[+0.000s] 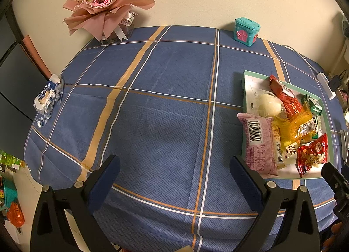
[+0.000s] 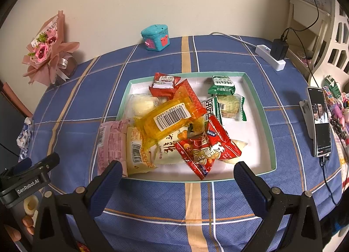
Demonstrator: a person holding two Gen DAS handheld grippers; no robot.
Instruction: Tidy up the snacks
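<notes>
left tool (image 1: 174, 173): fingers apart, holding nothing, above bare blue checked cloth (image 1: 165, 103) on the bench. right tool (image 2: 177, 177): fingers apart, holding nothing, at the near rim of the tray (image 2: 259, 108). the snacks lie piled in the tray: yellow packet (image 2: 170, 119) on top, red packet (image 2: 207, 149) toward the near side, green packet (image 2: 222, 86) at the far side. pink packet (image 2: 112, 145) overhangs the tray's left rim. a crumpled wrapper (image 1: 48, 97) lies at the bench's left edge, well apart from the tray.
</notes>
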